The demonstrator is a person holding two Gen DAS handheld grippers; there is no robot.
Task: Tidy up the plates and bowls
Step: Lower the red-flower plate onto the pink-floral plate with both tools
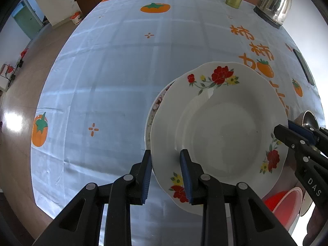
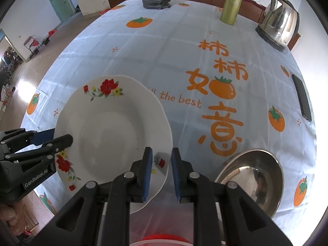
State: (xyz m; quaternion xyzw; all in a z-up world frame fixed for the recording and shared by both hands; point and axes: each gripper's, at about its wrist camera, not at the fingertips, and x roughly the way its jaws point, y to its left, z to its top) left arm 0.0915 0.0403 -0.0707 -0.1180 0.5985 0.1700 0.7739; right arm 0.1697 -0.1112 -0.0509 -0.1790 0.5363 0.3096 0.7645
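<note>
Between your left gripper (image 1: 167, 176)'s blue pads sits the near rim of the white scalloped plate with red flowers (image 1: 221, 127); both pads straddle that rim, one under and one over, clamped on it. Beneath its left edge peeks a second, patterned plate (image 1: 156, 104). At the right edge, your right gripper (image 1: 287, 131) bites the same plate's opposite rim, with a steel bowl (image 1: 309, 119) behind it and a red plastic bowl (image 1: 285, 203) below.

From the right wrist, your right gripper (image 2: 162, 170) closes on the flowered plate (image 2: 114, 129)'s rim, and the left gripper (image 2: 61, 139) grips its far side. Only this view shows the steel bowl (image 2: 252, 176) whole, just right of your fingers on the persimmon-print tablecloth (image 2: 164, 57). A green flask (image 2: 230, 5), a steel kettle (image 2: 279, 21) and a dark phone (image 2: 301, 97) stand well apart.
</note>
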